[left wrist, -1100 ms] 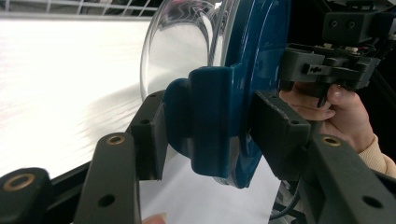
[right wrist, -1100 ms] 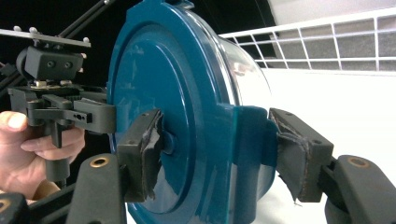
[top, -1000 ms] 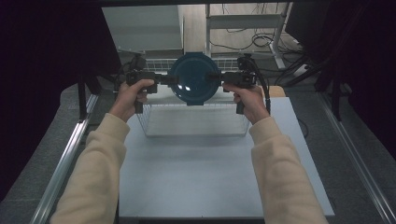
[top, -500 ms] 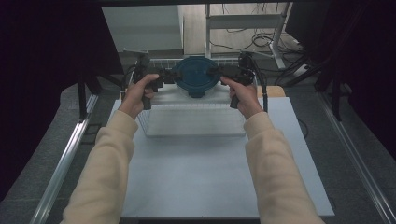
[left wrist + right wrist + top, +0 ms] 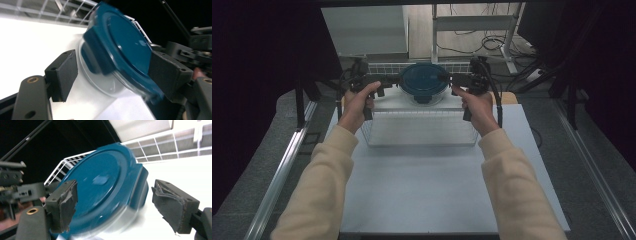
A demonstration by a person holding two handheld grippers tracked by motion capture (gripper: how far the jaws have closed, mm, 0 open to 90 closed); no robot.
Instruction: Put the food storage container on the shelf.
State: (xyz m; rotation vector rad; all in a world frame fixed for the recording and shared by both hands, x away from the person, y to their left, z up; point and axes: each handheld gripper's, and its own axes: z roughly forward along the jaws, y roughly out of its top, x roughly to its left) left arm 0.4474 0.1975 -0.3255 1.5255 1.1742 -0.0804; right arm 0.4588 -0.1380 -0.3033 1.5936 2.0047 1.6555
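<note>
A round clear container with a dark teal lid [image 5: 424,80] is in the far part of a white wire basket [image 5: 419,131]. My left gripper [image 5: 393,86] reaches it from the left and my right gripper [image 5: 448,79] from the right. In the left gripper view the lid [image 5: 122,42] lies tilted between the jaws of the left gripper [image 5: 115,75]. These have just been opening, and one pad stands clear of the container's wall. In the right gripper view the lid [image 5: 100,185] sits between the right gripper's [image 5: 117,205] jaws, also just opening, with a gap at the right pad. The container's lower edge is blurred.
The basket stands at the back of a white table top [image 5: 437,195]. Metal rails [image 5: 282,175] run along both table sides. Behind the basket are a grey box [image 5: 367,30], a metal frame and cables on the floor. Dark curtains close in the left and right.
Both pairs of jaws have spread away from the container. The container looks smaller and lower in the basket than a second ago. Both hands are about where they were.
</note>
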